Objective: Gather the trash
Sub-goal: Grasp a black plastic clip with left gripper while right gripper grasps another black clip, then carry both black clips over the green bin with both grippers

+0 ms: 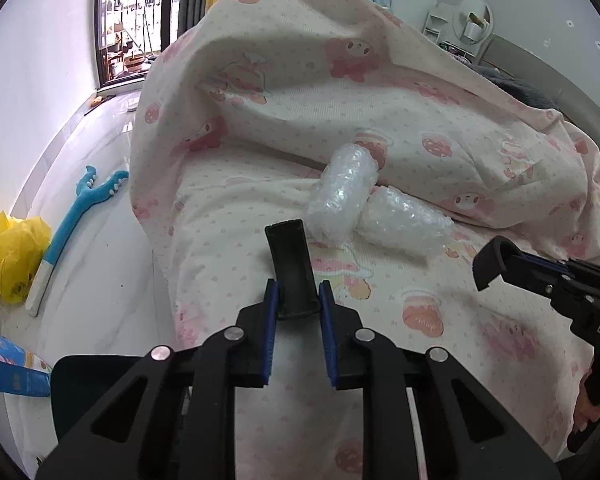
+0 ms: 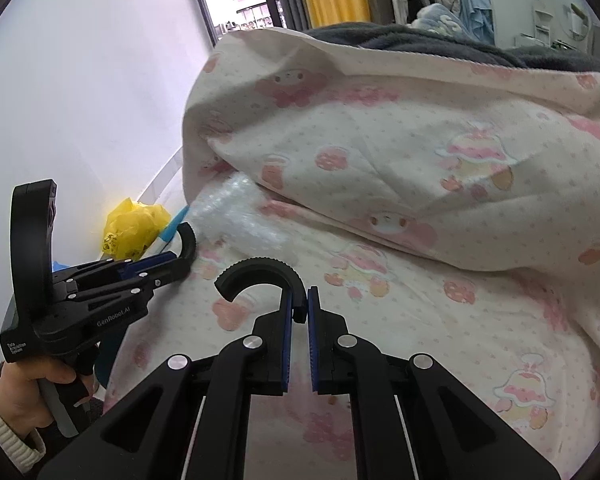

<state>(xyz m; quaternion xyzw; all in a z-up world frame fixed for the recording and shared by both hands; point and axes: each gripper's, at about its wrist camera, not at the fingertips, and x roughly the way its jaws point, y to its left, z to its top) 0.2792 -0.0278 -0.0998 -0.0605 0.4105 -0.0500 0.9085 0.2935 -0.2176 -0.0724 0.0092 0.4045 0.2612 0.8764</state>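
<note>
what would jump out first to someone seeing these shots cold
Two crumpled rolls of clear bubble wrap lie side by side on the cream bedsheet with pink cartoon prints, at the foot of the heaped matching duvet. On the pale floor beside the bed sits a bright yellow plastic bag. The left gripper points at the wrap, jaws near shut and empty.

The bubble wrap [image 1: 342, 196] is clear glossy plastic with a bumpy surface. The quilt [image 1: 380, 92] is soft matt cloth with a fine woven texture. The floor [image 1: 100, 260] is smooth and shiny. The yellow bag [image 1: 10, 256] is thin crinkled plastic.
</note>
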